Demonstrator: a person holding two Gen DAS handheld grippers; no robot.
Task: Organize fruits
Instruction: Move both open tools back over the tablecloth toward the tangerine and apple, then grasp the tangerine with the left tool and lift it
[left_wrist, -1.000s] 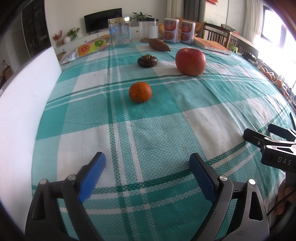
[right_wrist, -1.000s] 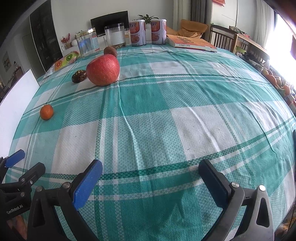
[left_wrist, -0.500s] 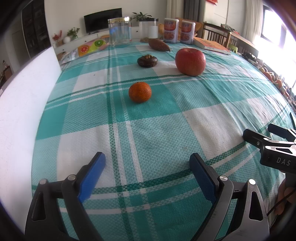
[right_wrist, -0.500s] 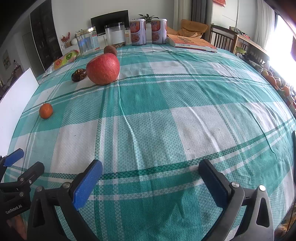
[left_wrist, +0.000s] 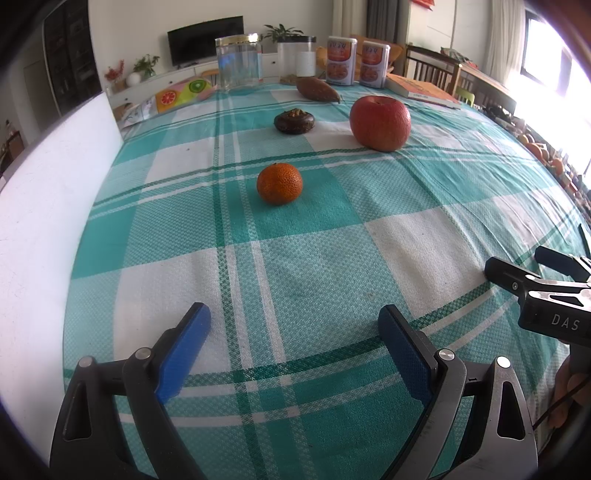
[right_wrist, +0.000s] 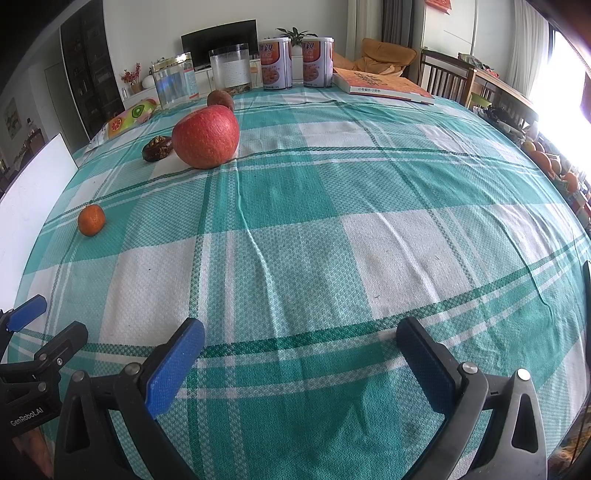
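A small orange mandarin (left_wrist: 279, 183) lies on the teal checked tablecloth (left_wrist: 332, 258), ahead of my left gripper (left_wrist: 293, 325), which is open and empty. Behind it are a dark brown fruit (left_wrist: 294, 121), a big red apple (left_wrist: 380, 122) and a brown oblong fruit (left_wrist: 317, 89). My right gripper (right_wrist: 301, 341) is open and empty near the front edge. In its view the apple (right_wrist: 205, 136), the dark fruit (right_wrist: 157, 148), the brown fruit (right_wrist: 220, 99) and the mandarin (right_wrist: 91, 220) lie far left. Each gripper shows at the edge of the other's view.
At the table's far end stand a clear jar (left_wrist: 239, 62), a second jar (right_wrist: 230, 70), two red cans (right_wrist: 295, 63), a book (right_wrist: 382, 88) and a fruit-print packet (left_wrist: 181, 92). A white board (left_wrist: 40, 206) lies along the left edge. Chairs stand at the far right.
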